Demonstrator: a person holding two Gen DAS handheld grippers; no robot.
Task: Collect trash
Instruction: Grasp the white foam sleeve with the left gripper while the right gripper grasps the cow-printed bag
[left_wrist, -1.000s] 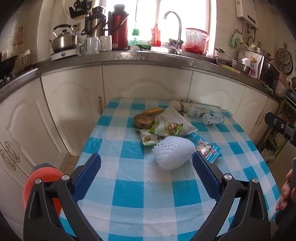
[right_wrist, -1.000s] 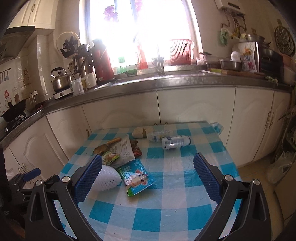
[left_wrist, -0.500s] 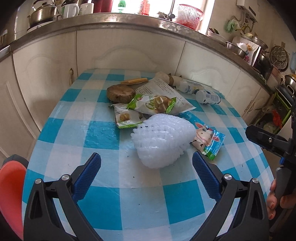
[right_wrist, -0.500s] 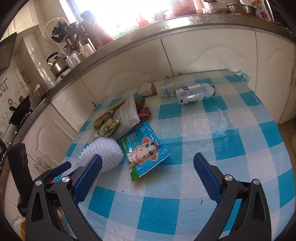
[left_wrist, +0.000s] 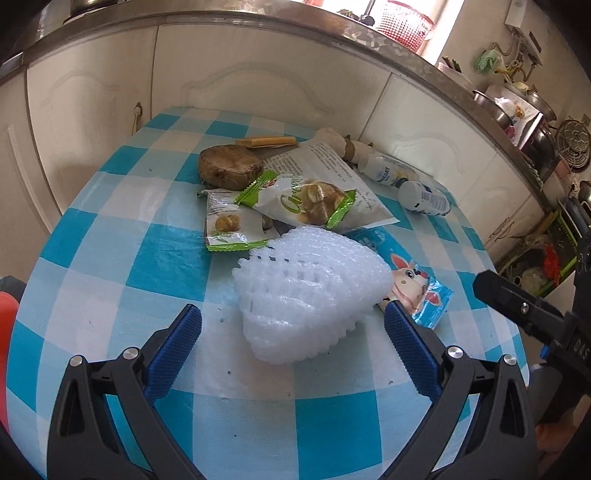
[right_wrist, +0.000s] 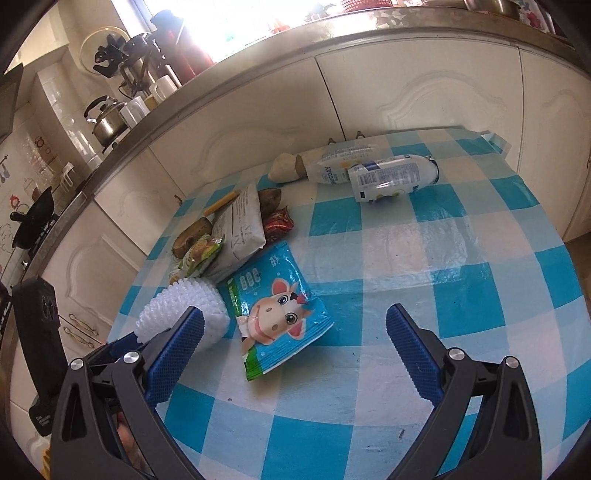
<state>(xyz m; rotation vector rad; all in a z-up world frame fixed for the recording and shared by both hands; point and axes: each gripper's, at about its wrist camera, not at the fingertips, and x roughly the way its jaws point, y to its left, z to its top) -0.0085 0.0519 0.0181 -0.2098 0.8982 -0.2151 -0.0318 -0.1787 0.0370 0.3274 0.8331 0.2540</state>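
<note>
A white foam fruit net (left_wrist: 310, 291) lies on the blue checked tablecloth (left_wrist: 155, 258), just ahead of my open left gripper (left_wrist: 293, 343). Behind it are green snack wrappers (left_wrist: 299, 199), a white printed bag (left_wrist: 325, 166), a brown root piece (left_wrist: 229, 166) and two plastic bottles (left_wrist: 424, 197). A blue cartoon-cow packet (right_wrist: 275, 310) rests in front of my open right gripper (right_wrist: 295, 345), nearer its left finger. The foam net (right_wrist: 184, 304) shows partly behind that finger. Nothing is held by either gripper.
White cabinets (left_wrist: 258, 74) and a steel counter edge stand behind the table. Bottles (right_wrist: 384, 177) and a pale root chunk (right_wrist: 286, 170) lie at the table's far side. A red object (left_wrist: 5, 332) sits at the left edge. The other gripper's body (left_wrist: 535, 317) is at the right.
Both grippers have dropped lower and moved closer to the table; the foam net and the blue packet now loom larger just ahead of the fingers. Both stay open.
</note>
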